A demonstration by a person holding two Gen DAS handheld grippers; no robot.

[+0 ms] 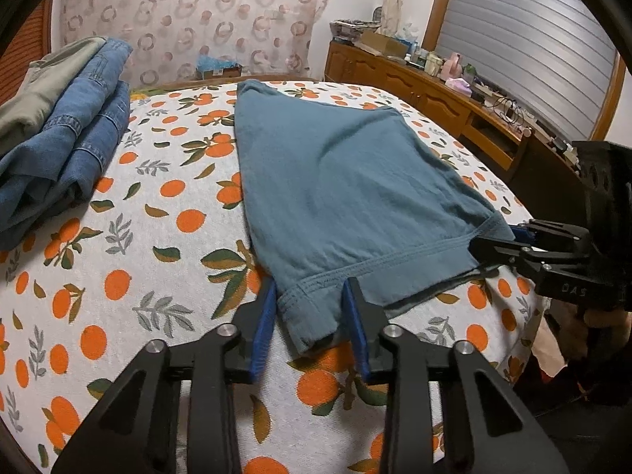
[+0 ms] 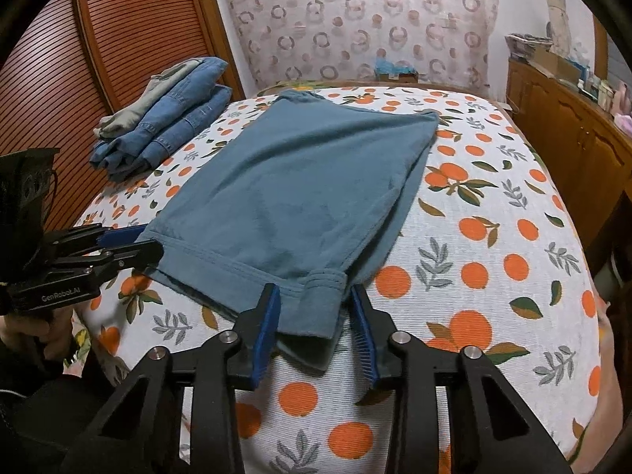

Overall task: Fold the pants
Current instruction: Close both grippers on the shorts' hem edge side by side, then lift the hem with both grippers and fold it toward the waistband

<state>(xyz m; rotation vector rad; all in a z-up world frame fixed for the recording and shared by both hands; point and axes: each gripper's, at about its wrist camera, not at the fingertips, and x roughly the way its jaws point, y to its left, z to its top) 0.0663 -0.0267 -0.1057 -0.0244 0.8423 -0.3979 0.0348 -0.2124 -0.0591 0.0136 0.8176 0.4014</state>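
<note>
Teal pants [image 1: 347, 181] lie folded flat on the bed, hem end toward me. My left gripper [image 1: 310, 288] is open and straddles the near left corner of the hem; the blue pads stand on either side of the cloth without squeezing it. My right gripper [image 2: 314, 292] is open in the same way around the near right corner of the pants [image 2: 284, 181]. Each gripper also shows in the other's view: the right gripper [image 1: 493, 245] at the right corner, the left gripper [image 2: 146, 245] at the left corner.
A stack of folded jeans [image 1: 71, 138] with a pale green garment on top lies at the bed's far left [image 2: 170, 118]. The orange-print bedcover [image 1: 158, 237] spreads around the pants. A cluttered wooden dresser [image 1: 434, 94] runs along the right; a louvred wardrobe door [image 2: 118, 39] stands left.
</note>
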